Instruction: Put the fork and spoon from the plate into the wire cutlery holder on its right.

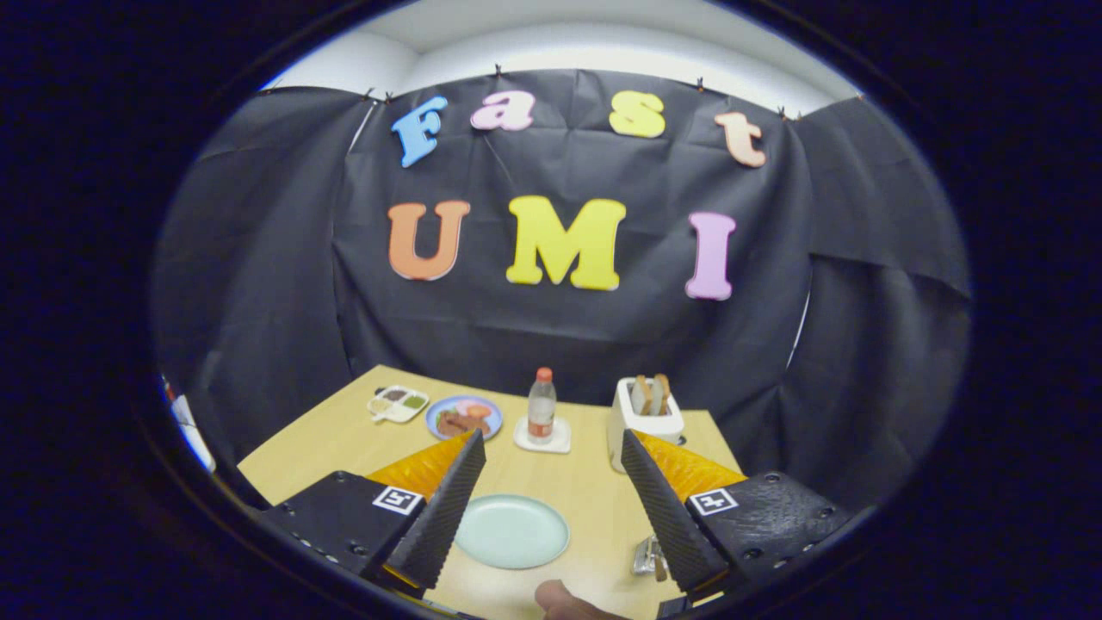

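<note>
A pale green plate (511, 530) lies on the wooden table (594, 499), low between my two fingers, and its visible surface is bare. My gripper (551, 441) is open, held above the table with wide room between the fingers. Just inside the right finger (667, 508), a shiny metal holder (646, 555) peeks out to the right of the plate. A brownish handle stands in it, and the finger hides most of it. I cannot make out a fork or spoon clearly.
Beyond the fingers stand a white toaster (646, 418) holding bread slices, a bottle (541, 405) on a white coaster, a blue plate of food (465, 416) and a small white compartment tray (398, 403). A person's fingertip (564, 600) shows near the table's front edge.
</note>
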